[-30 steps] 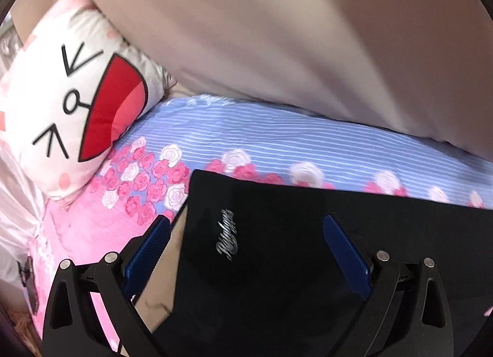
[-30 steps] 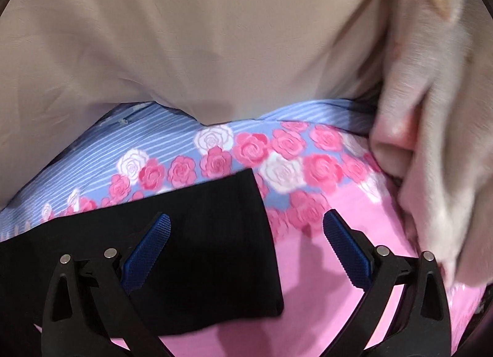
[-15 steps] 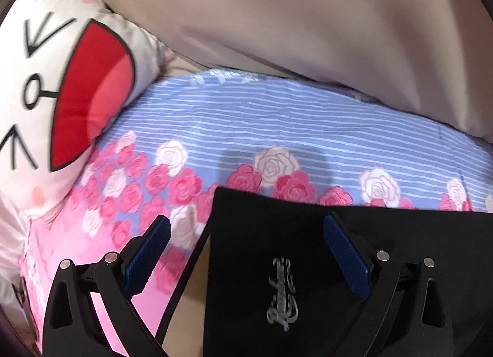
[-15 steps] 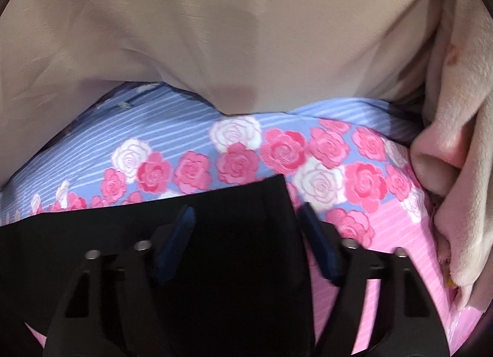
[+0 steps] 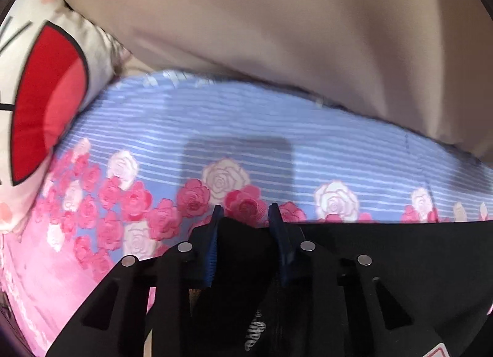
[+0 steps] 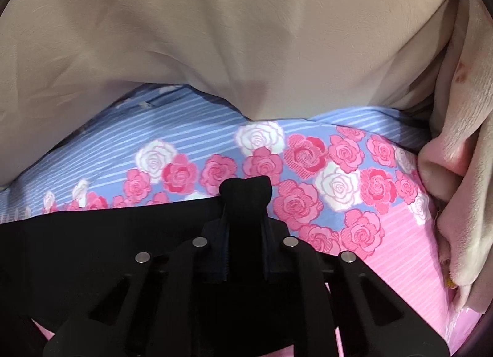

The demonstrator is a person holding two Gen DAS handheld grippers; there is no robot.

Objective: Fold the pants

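Left wrist view: I tilt my left gripper steeply down at the bed, its jaws closing on a bunched fold of the black pants that stands up between the blue pads. That pinch sits at the pants' far edge, near their left corner; the rest of the cloth spreads flat to the right and back under the gripper, with a white logo showing low in the frame. Past the edge the rose-print sheet lies bare, bounded on the left by a cartoon pillow and at the back by a beige quilt.

Right wrist view: my right gripper points down much the same, jaws closing on a pinched-up tuft of the pants at their far right corner. Cloth runs leftward from there. Beyond lies open sheet, then the quilt; a pale fleece blanket heaps up at the right.
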